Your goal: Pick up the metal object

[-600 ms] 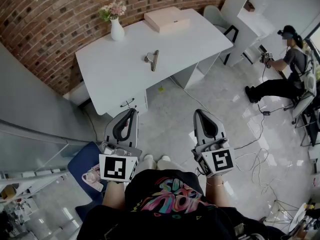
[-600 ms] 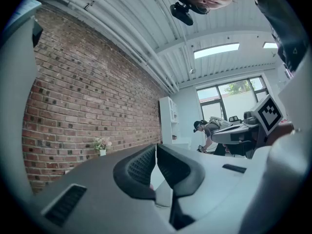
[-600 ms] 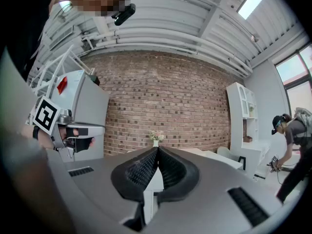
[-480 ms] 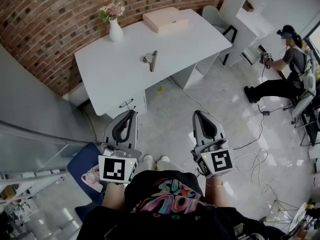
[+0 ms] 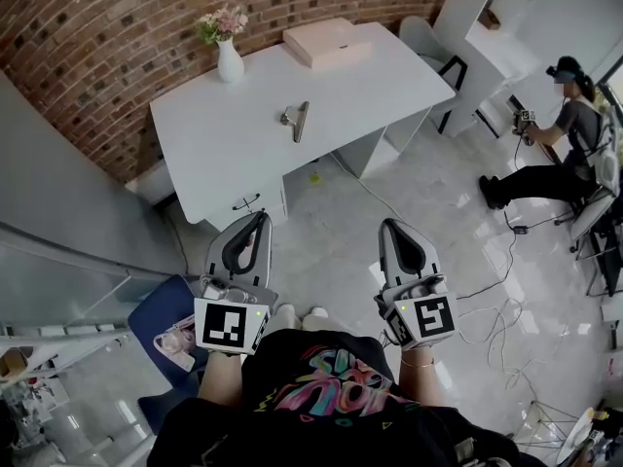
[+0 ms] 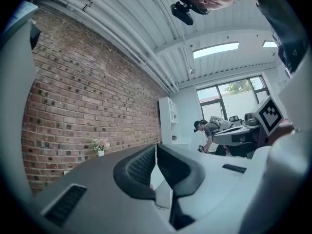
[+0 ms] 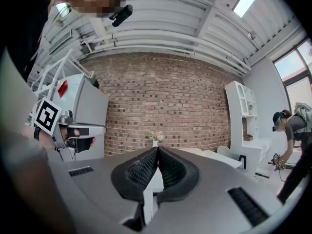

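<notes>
- Low in front of your torso, over the pale floor (image 5: 331, 251), you hold both claws side by side, apart from each other, their tips aimed toward the white table (image 5: 209, 149).
- Left gripper (image 5: 260, 218): jaws are fully together. In the left gripper view the ribbed pads (image 6: 140, 165) meet along one thin seam. Nothing sits between them, and the claw touches nothing.
- Right gripper (image 5: 388, 225): same reading. In the right gripper view the dark ribbed pads (image 7: 140, 172) close tip to tip with no gap. It is empty and in contact with nothing.
- Metal object (image 5: 298, 119): it lies flat on the table top, near the middle, well ahead of both claws. It shows as a slim grey bar with a short stub on its left side. Neither claw is near it, and nothing rests against it.
- Table surroundings: the far edge runs along the brick wall (image 5: 117, 37). A white vase (image 5: 230, 63) with pale flowers stands at the back left. A flat pink box (image 5: 327, 41) lies at the back right. Both are well apart from the metal object.
- Elsewhere: a second person (image 5: 565, 139) sits at the room's right side. Loose cables (image 5: 492, 324) trail across the floor between you and them.
- A blue seat (image 5: 156, 324) sits just left of your left gripper.
</notes>
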